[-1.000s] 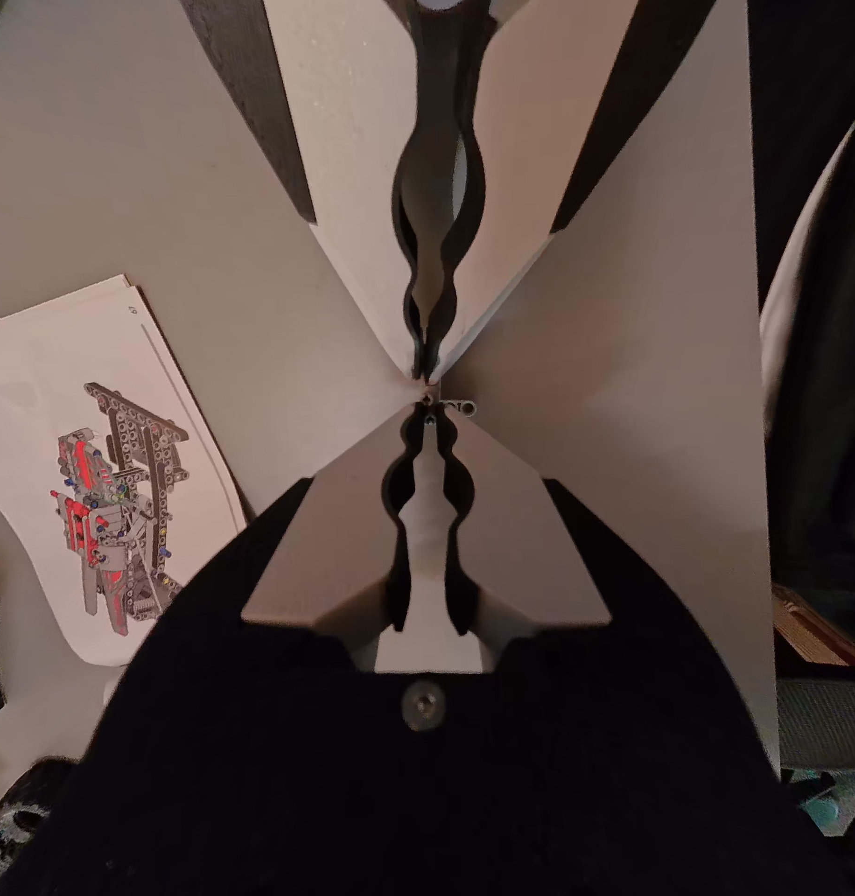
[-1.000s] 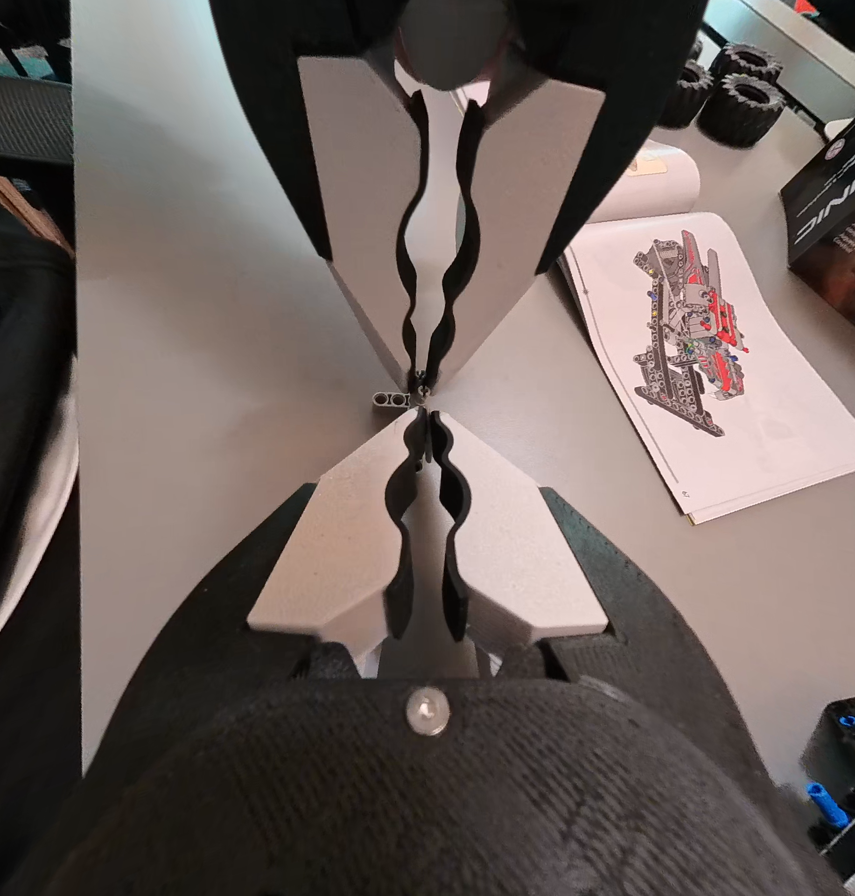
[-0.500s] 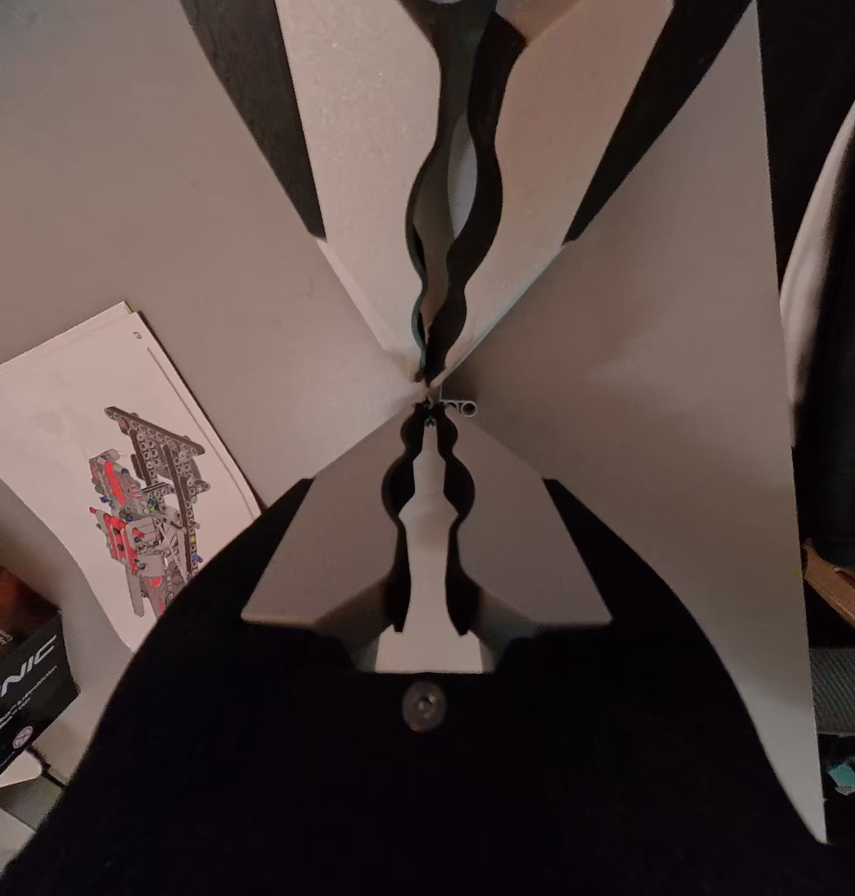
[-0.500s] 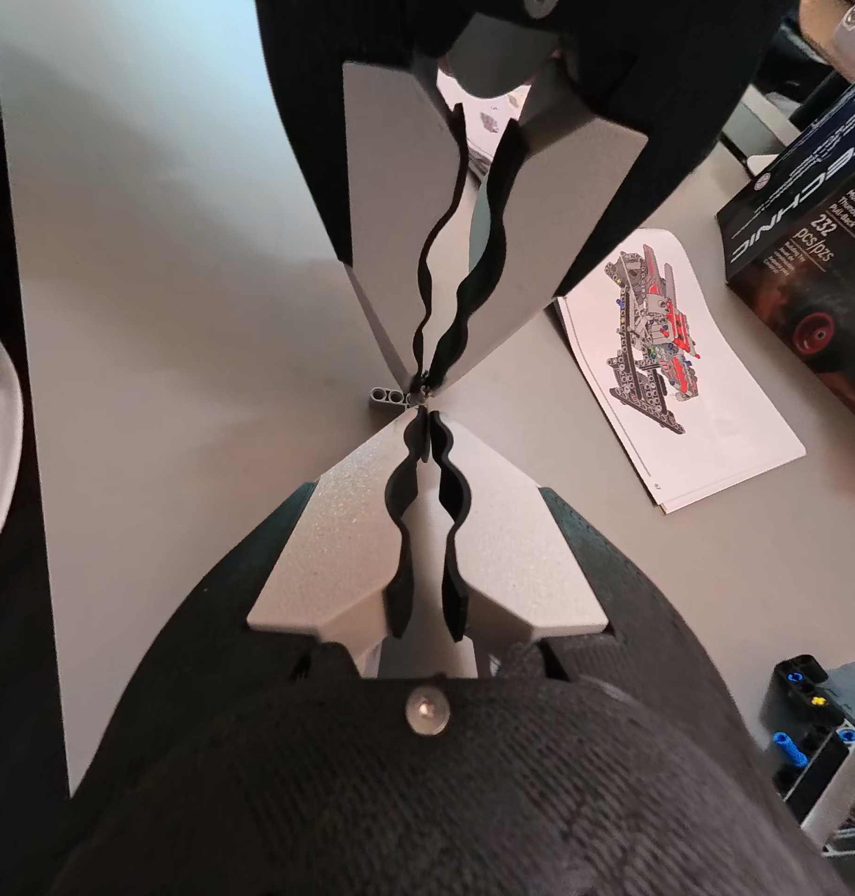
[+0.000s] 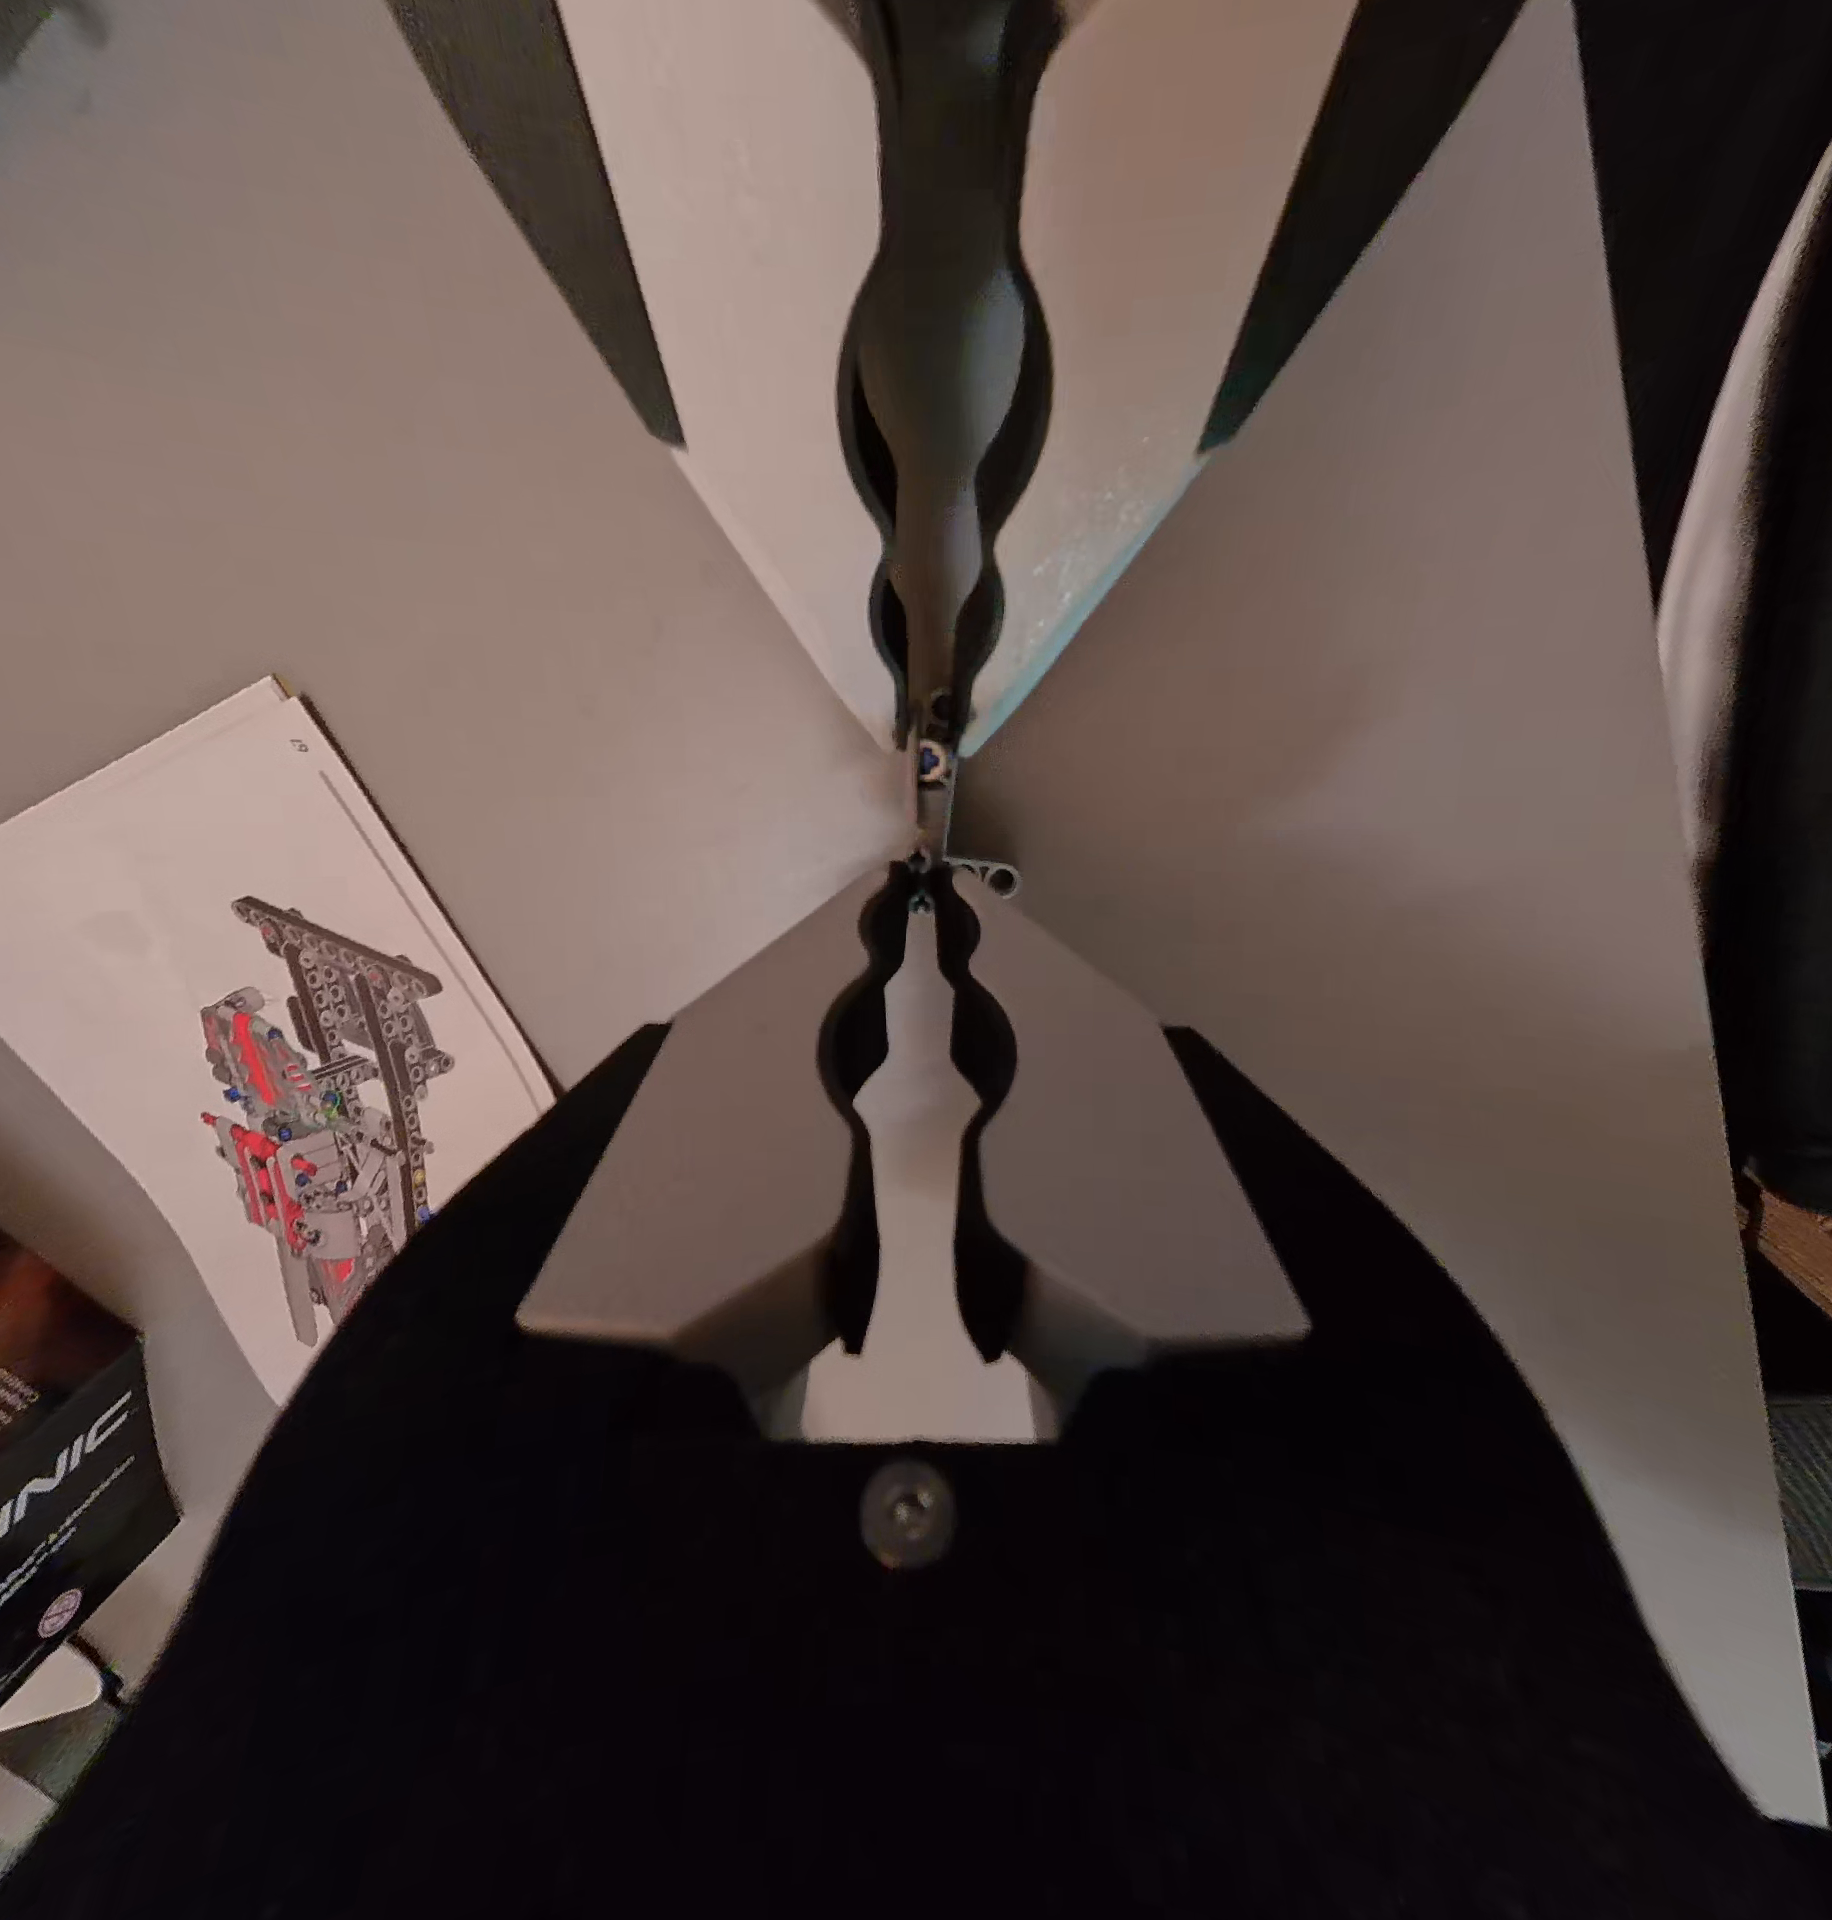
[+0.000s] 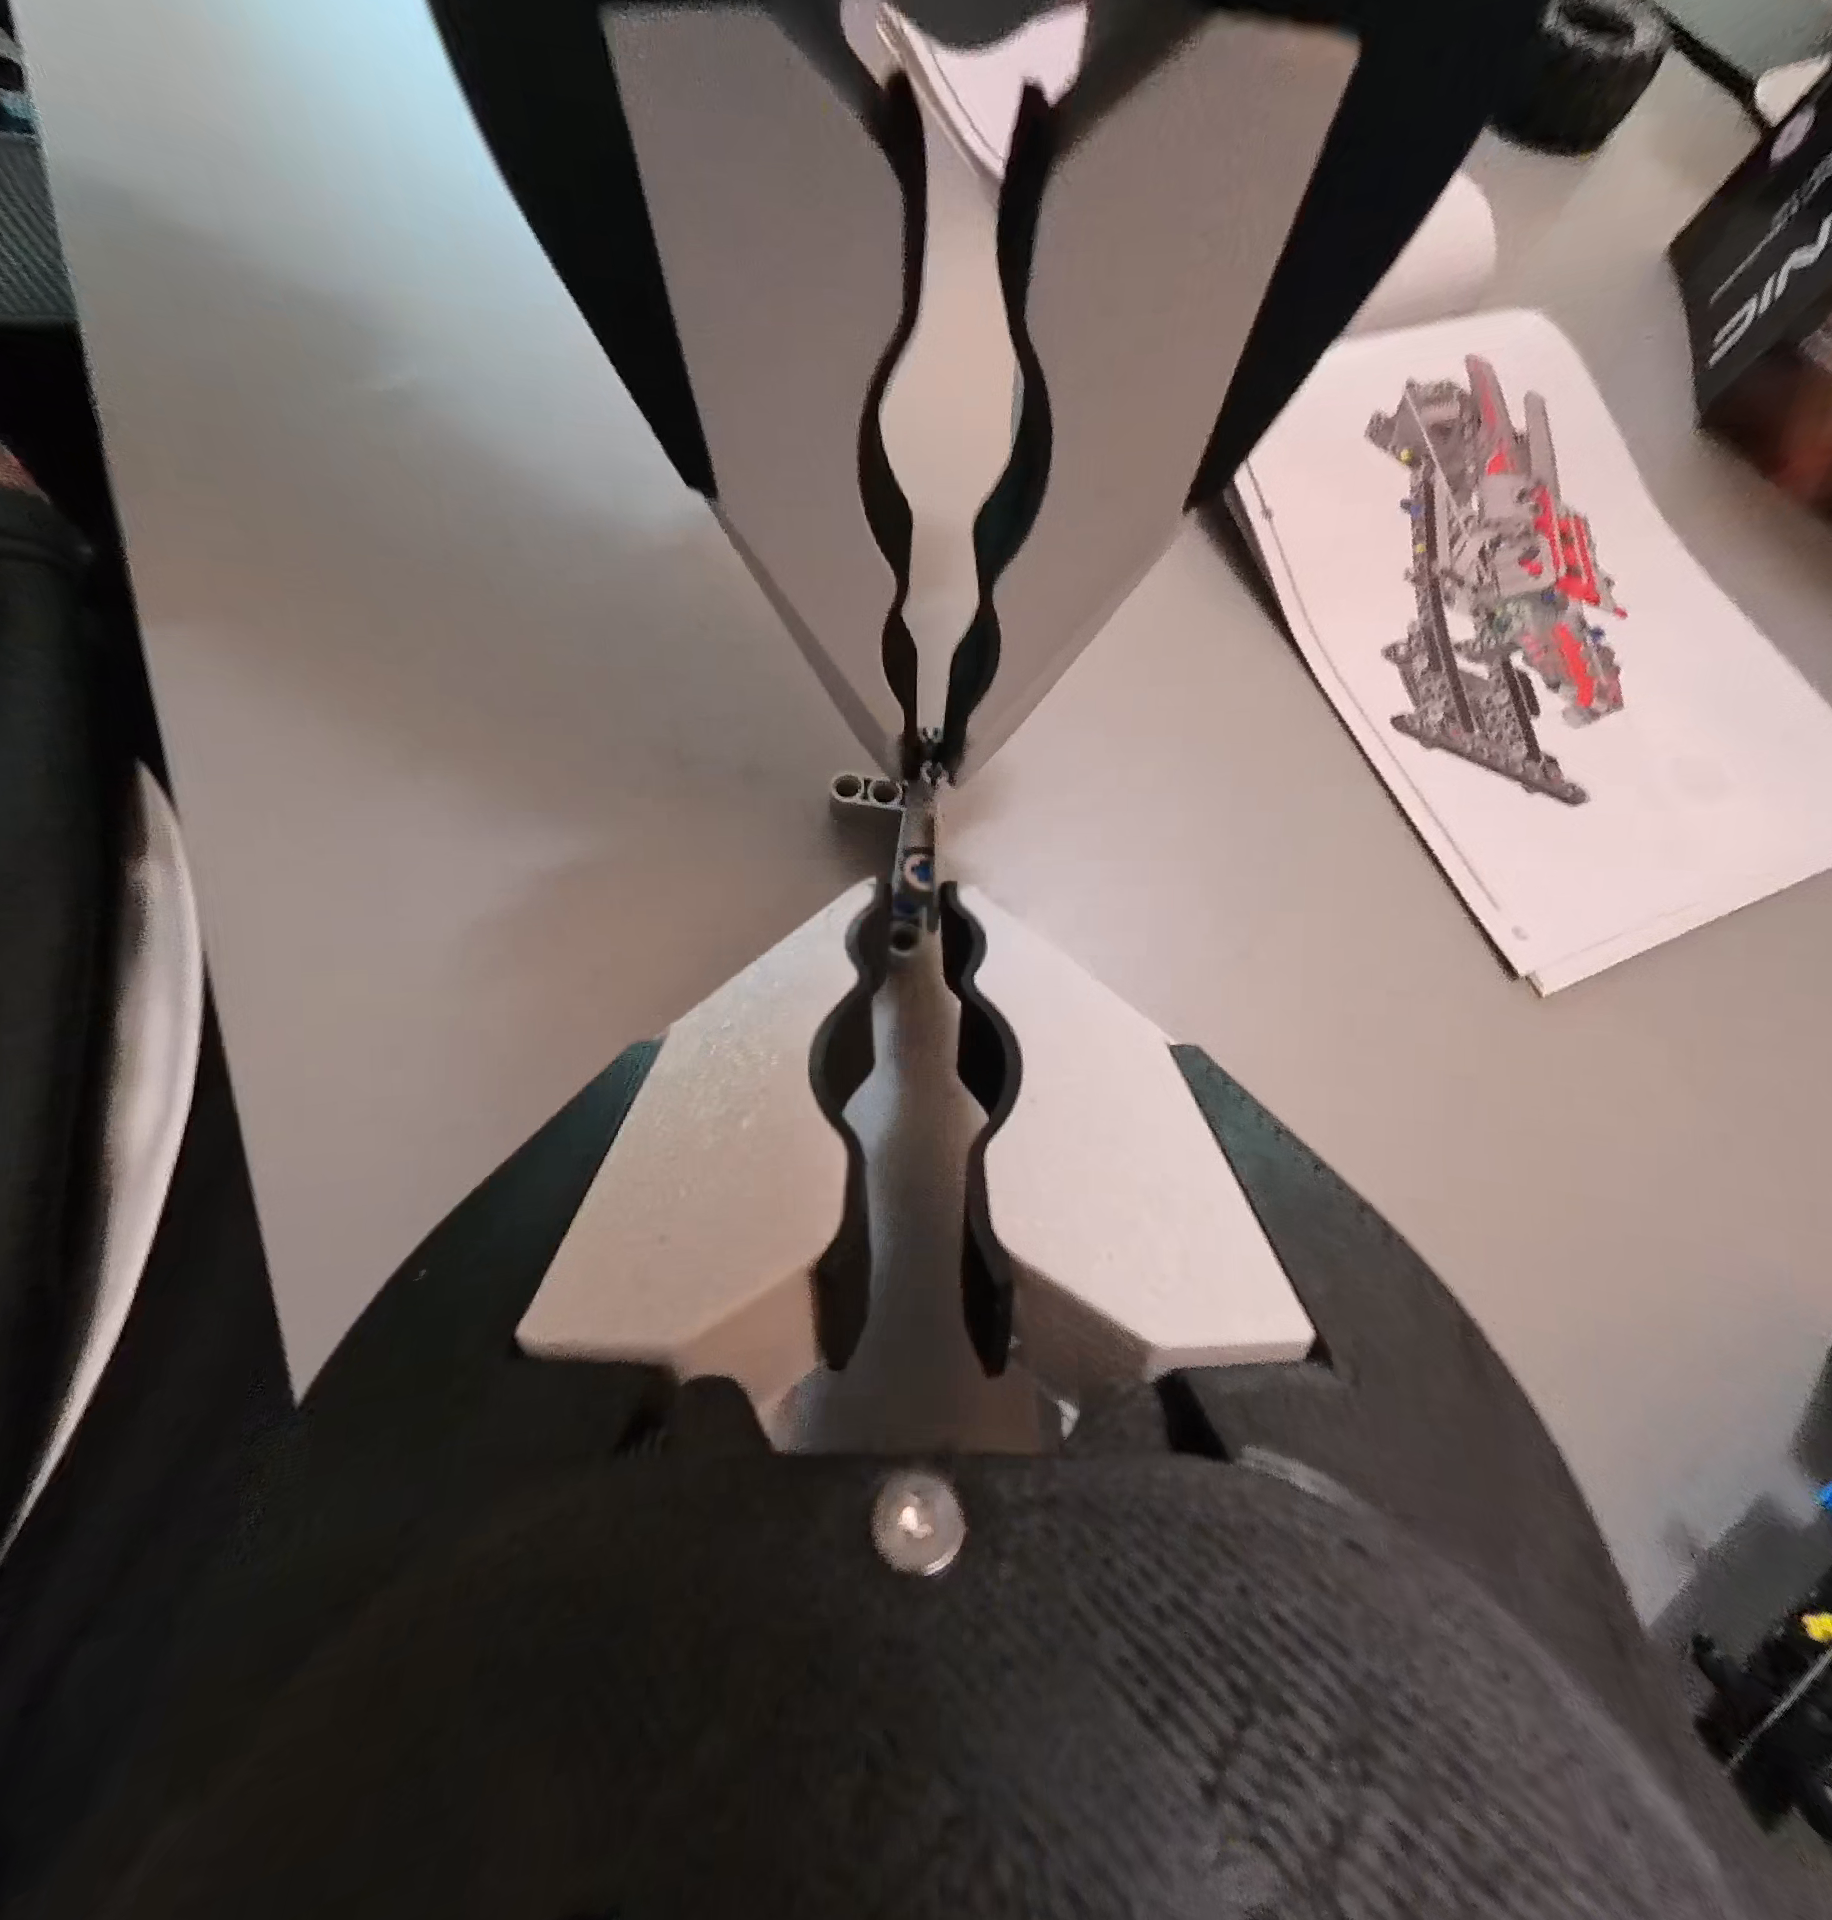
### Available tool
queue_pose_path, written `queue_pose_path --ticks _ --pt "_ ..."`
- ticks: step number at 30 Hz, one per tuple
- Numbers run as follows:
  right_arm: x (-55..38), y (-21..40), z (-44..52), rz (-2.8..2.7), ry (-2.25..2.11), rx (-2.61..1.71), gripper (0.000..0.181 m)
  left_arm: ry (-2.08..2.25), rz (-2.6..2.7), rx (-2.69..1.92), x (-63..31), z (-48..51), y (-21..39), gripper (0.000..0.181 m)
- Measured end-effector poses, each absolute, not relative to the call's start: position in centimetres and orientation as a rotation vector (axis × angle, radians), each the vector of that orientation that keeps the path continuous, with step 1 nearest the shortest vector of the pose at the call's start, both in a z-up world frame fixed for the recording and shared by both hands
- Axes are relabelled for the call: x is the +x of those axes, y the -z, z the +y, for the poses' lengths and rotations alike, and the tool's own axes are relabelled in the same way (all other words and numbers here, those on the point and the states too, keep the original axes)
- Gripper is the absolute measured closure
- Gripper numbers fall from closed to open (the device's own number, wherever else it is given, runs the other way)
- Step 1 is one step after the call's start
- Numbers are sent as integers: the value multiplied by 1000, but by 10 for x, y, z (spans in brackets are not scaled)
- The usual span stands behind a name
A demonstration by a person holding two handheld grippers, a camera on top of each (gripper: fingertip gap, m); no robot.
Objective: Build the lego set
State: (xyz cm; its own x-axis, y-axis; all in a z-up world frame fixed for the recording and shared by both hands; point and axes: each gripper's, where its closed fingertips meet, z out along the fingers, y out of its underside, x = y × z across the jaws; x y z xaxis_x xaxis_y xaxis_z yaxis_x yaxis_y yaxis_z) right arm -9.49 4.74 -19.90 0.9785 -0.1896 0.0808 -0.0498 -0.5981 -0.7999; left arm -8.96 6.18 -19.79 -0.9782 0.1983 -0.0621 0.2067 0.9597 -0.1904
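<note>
1. Compared with a second ago, the two grippers are drawn apart, and a dark grey beam with a blue pin (image 6: pixel 914 871) is now exposed between the tips, where earlier the tips were nearly touching.
2. Nearest in the right wrist view, the right gripper (image 6: pixel 907 914) is seen with its jaws narrowed onto the near end of that dark beam.
3. Just beyond, in the same view, a small light grey holed connector (image 6: pixel 866 819) is seen at the far end of the beam; whether the two pieces are joined cannot be told.
4. Facing it, the left gripper (image 5: pixel 922 883) is closed tight on a small dark part at the junction of the connector (image 5: pixel 985 875) and the beam (image 5: pixel 931 764), which runs on to the right gripper (image 5: pixel 933 717) opposite.
5. The pieces appear to be held clear above the pale grey tabletop (image 6: pixel 476 623).
6. Farther off, an open white instruction booklet with a printed red-and-grey model (image 6: pixel 1577 644) is laid flat, with a black cardboard set box (image 6: pixel 1785 270) beyond it.
7. The step in hand is judged to be the mating or checking of the small sub-assembly.
8. For the next move, steady alignment and an axial push or pull are called for, since a twist could pop the pin loose.
</note>
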Motion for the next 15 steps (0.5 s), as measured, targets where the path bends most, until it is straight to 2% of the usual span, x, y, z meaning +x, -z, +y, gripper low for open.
queue_pose_path --ticks 7,12,15 --pt "-96 203 50 165 163 -2233 176 328 3078 354 -91 62 198 178" --pt "-98 204 50 148 154 -2237 177 443 3102 384 -99 55 197 170" --pt "-98 204 50 154 154 -2237 177 416 3072 412 -95 54 198 177"
